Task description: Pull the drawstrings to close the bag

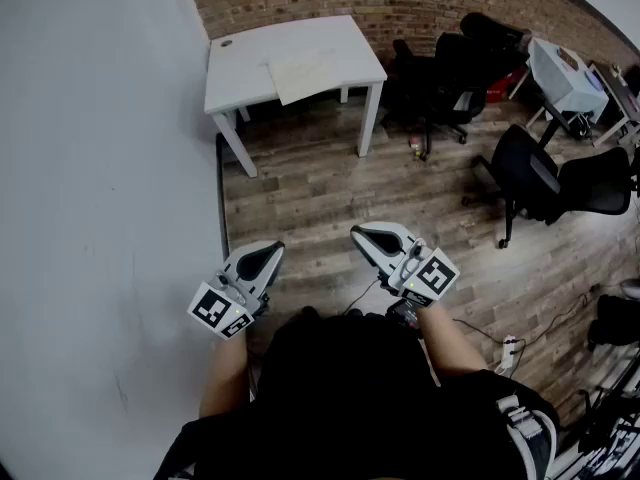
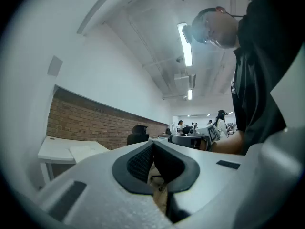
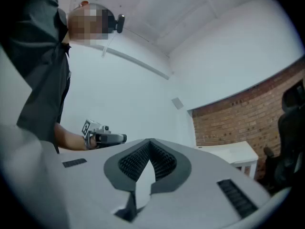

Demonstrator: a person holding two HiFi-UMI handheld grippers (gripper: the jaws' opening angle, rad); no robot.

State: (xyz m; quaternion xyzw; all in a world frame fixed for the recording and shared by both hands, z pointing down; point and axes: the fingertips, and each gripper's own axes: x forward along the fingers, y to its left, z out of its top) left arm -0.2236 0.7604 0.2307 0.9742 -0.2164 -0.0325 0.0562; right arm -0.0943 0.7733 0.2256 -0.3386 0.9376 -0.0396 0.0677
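No bag and no drawstrings show in any view. In the head view my left gripper [image 1: 270, 251] and my right gripper [image 1: 360, 233] are held side by side in front of the person's body, above a wooden floor, both pointing away. The left gripper view has the left gripper [image 2: 152, 146] with its jaws together and nothing between the pads. The right gripper [image 3: 150, 143] looks the same in its own view, shut and empty. Each gripper view also catches the other hand's gripper off to the side.
A white wall [image 1: 100, 168] runs down the left. A white table [image 1: 290, 63] stands against the brick wall ahead. Black office chairs [image 1: 445, 63] [image 1: 545, 178] stand to the right. A power strip [image 1: 508, 348] with cables lies on the floor at the lower right.
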